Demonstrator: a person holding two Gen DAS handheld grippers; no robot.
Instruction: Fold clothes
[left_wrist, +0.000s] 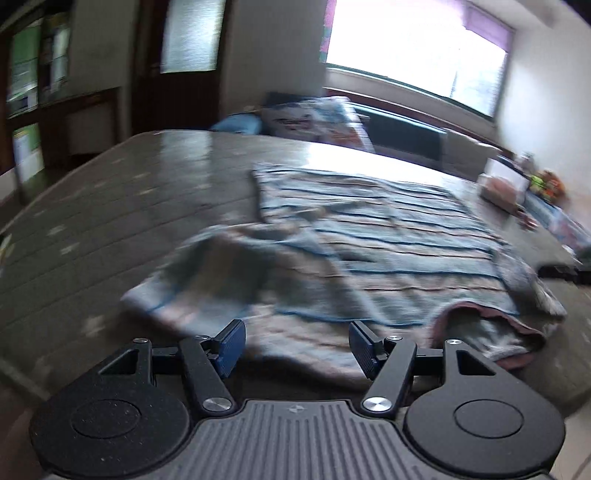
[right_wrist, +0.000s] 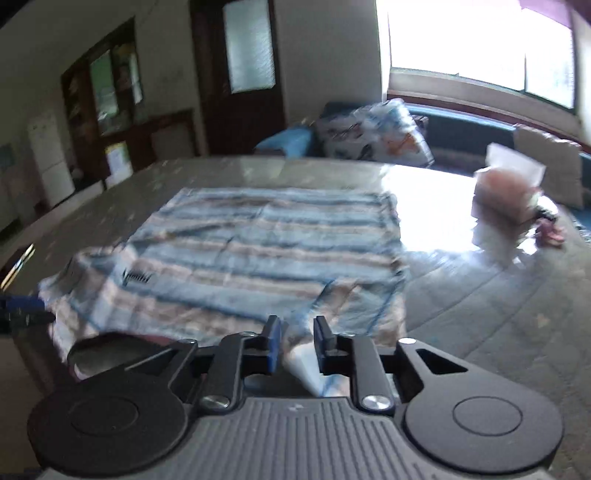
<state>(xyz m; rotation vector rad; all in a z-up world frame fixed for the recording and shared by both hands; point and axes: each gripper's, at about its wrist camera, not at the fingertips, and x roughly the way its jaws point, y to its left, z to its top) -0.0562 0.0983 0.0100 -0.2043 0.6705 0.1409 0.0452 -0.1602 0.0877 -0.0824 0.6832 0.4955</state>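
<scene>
Grey table (right_wrist: 480, 314) covered by striped shirt (right_wrist: 258, 243). Shirt corner pinched in right gripper (right_wrist: 297, 343). Left gripper (left_wrist: 297, 345) held spread, empty, at shirt's near edge.

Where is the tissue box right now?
The tissue box sits on the far right of the table, beyond the striped shirt, in the right wrist view.

No readable text, label, brand or number in either of your wrist views. Dark mark on striped shirt (right_wrist: 137, 277), near its left edge in your right wrist view, looks like small logo or print, too blurred to read. Pale sheets behind glass of dark cabinet (right_wrist: 110, 85) at back left also blurred, nothing legible on them
</scene>
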